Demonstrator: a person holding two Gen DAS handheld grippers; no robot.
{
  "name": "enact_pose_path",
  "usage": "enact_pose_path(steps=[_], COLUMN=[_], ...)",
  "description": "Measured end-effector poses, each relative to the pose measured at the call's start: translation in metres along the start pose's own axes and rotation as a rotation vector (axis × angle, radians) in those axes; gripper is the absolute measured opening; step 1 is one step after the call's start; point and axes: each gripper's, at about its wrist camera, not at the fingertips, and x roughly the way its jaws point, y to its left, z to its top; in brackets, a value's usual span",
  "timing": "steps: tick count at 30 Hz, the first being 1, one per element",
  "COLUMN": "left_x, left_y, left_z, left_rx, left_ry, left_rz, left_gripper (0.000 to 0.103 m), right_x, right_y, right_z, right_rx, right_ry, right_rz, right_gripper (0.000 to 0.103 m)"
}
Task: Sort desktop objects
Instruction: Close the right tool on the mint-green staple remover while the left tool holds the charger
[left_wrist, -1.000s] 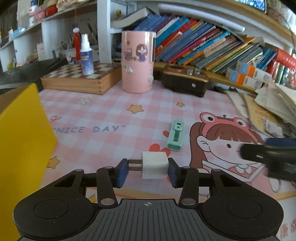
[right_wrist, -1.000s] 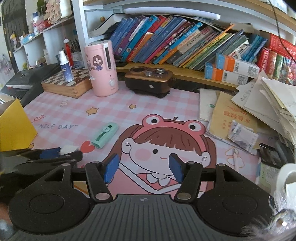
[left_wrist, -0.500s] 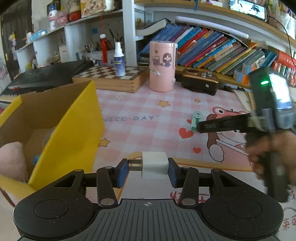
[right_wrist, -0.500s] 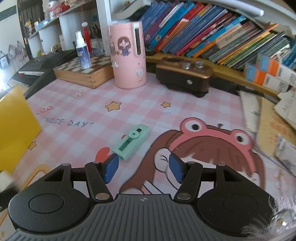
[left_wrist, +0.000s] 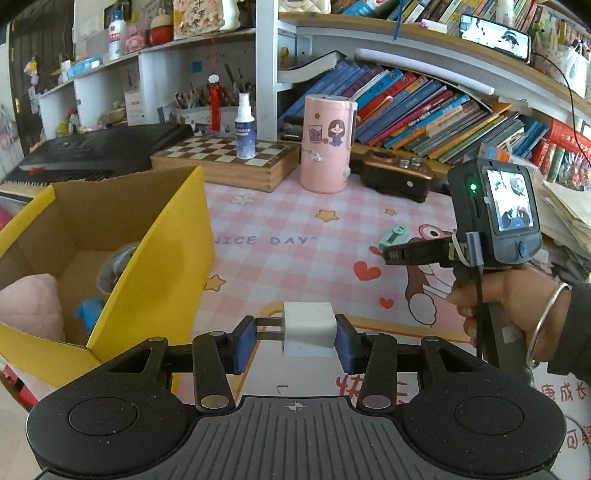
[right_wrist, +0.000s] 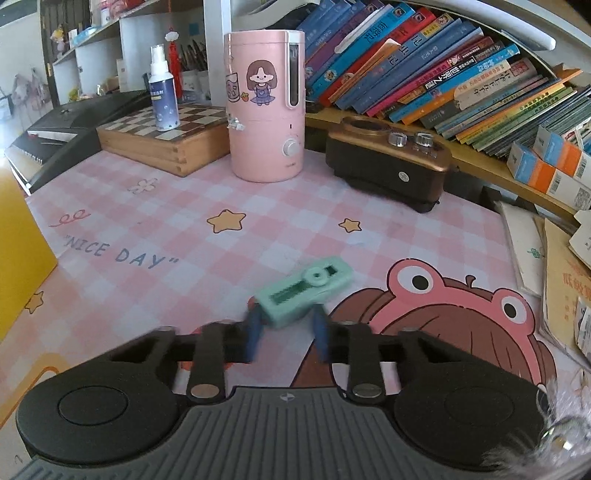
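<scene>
Carrying white charger plug (left_wrist: 308, 328), clamped in left claw (left_wrist: 294, 341), toward yellow box (left_wrist: 110, 258) lying just left of it. Closing right claw (right_wrist: 286, 330) around near end of green case (right_wrist: 304, 291) on worktop (right_wrist: 166, 229). Next, likely: hovering over box, releasing plug; lifting case.

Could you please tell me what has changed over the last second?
The right tool came down to the green case and shut on its near end. The left tool carried the white plug toward the yellow box. Its grip is unchanged; the case hasn't moved.
</scene>
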Motion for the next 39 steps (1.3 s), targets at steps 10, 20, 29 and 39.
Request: enact_pose_path(steps=[10, 20, 29, 39], left_x=[-0.006, -0.021, -0.027, -0.036], left_y=[0.004, 0.017, 0.019, 0.015], left_z=[-0.004, -0.009, -0.01, -0.01], left_rx=[-0.02, -0.049, -0.044, -0.028], left_ry=[0.005, 0.007, -0.01, -0.059], left_rz=[0.005, 0.044, 0.03, -0.041], left_gripper=[0.043, 0.043, 0.043, 0.043], right_x=[-0.011, 0.017, 0.019, -0.029], right_y=[-0.005, 0.006, -0.005, -0.008], right_z=[-0.005, 0.011, 0.011, -0.004], right_rx=[0.053, 0.104, 0.105, 0.102], right_ry=[-0.024, -0.031, -0.044, -0.049], right_rz=[0.018, -0.053, -0.133, -0.086], right_gripper=[0.06, 0.072, 0.03, 0.022])
